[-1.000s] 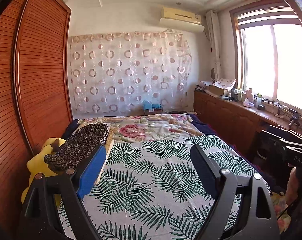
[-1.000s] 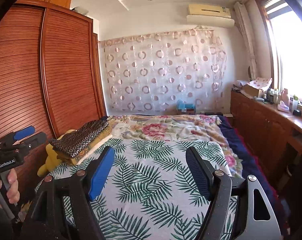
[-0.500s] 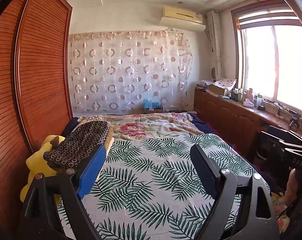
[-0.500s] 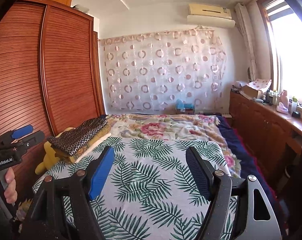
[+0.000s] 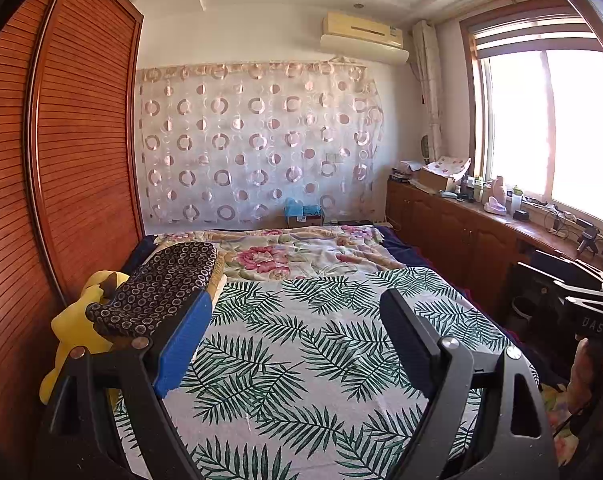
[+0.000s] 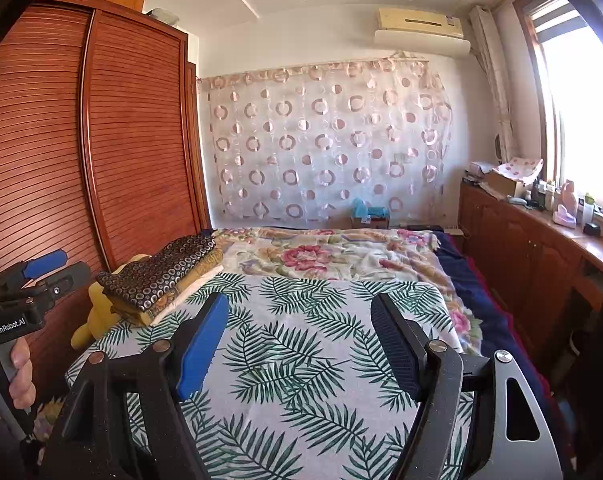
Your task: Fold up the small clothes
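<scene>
Left gripper [image 5: 293, 344] and right gripper [image 6: 297, 344]: jaws wide apart, nothing between them. Stack of folded clothes topped by dark ring-patterned fabric [image 5: 161, 288] lies at bed's left edge, long axis running away from cameras, ahead-left of both; left gripper appears nearer.

Both grippers are black frames with silver screws, the left gripper [image 5: 295, 322] and right gripper [image 6: 299, 330] each pairing one blue pad with one black
</scene>
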Demonstrator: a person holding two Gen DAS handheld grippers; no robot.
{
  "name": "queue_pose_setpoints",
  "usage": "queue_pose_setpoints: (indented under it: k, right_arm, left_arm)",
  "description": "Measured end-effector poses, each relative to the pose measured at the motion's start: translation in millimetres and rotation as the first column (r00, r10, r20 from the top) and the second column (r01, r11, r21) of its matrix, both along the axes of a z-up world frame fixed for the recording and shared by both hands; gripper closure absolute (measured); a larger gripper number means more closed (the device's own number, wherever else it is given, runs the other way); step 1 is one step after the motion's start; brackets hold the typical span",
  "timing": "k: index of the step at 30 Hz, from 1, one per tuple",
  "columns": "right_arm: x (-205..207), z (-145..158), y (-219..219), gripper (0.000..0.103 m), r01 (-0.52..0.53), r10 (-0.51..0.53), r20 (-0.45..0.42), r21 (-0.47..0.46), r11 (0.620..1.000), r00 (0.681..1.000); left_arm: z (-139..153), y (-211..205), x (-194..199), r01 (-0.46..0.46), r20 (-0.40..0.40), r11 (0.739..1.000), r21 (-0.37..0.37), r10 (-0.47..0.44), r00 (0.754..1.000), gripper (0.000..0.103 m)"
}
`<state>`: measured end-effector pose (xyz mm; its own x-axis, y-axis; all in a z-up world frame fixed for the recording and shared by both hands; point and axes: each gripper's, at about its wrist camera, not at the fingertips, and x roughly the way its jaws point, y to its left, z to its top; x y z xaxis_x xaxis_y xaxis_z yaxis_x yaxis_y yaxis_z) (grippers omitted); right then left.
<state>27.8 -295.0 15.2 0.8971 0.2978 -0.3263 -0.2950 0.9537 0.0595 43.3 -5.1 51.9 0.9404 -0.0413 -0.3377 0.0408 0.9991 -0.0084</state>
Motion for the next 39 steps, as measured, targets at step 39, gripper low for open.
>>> queue_pose_setpoints:
  k: [39]
  right_arm:
    - [5,2,-15,0.027,-0.01,0.01,0.01,-0.004,1.0,1.0]
  left_arm:
    - [0,-1,-1,0.0,0.002,1.0,0.0,0.0,1.0,0.017]
